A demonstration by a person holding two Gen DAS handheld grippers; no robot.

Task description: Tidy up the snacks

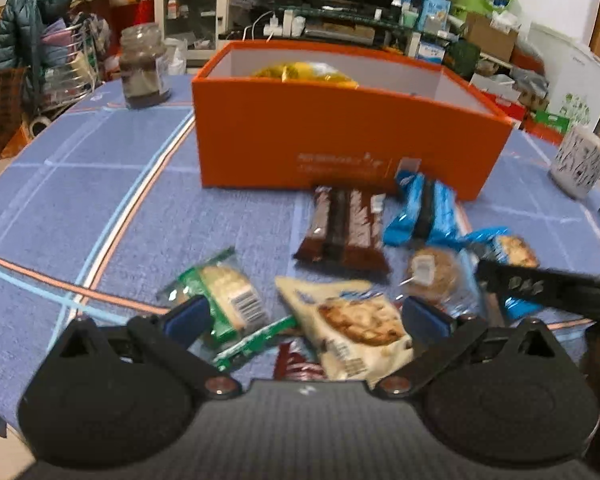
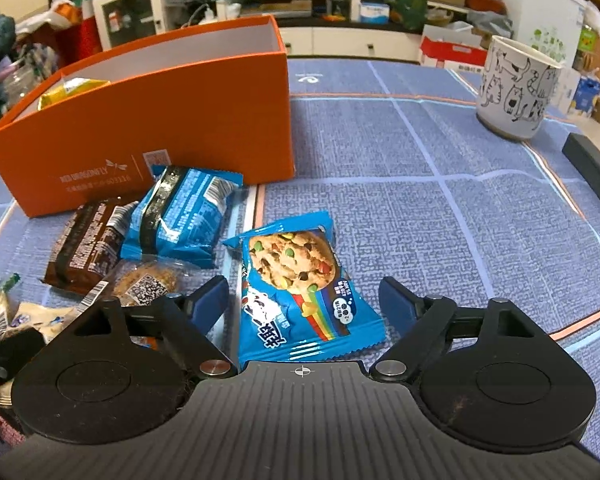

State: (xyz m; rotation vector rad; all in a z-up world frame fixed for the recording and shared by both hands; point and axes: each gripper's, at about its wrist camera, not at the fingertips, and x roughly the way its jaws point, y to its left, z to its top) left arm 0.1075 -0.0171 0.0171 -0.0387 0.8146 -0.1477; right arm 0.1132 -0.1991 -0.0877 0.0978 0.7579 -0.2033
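Left gripper (image 1: pixel 306 314): jaws wide apart, holding nothing, above a white cookie packet (image 1: pixel 354 326).
Right gripper (image 2: pixel 304 300): jaws wide apart, straddling a blue cookie packet (image 2: pixel 300 288) without touching.
Orange box (image 2: pixel 160 120): behind the snacks on the blue tablecloth (image 2: pixel 440 232), a yellow packet (image 1: pixel 304 72) inside.

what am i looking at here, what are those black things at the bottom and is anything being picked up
Those black shapes are two handheld grippers a person carries, each with a camera looking along its fingers. One picture comes from the left gripper, one from the right gripper. On the blue tablecloth lie wrapped snacks beside an orange box that already holds a yellow packet. Both grippers are open; nothing is held. A blue cookie packet lies between the right gripper's fingers, a white cookie packet between the left's.
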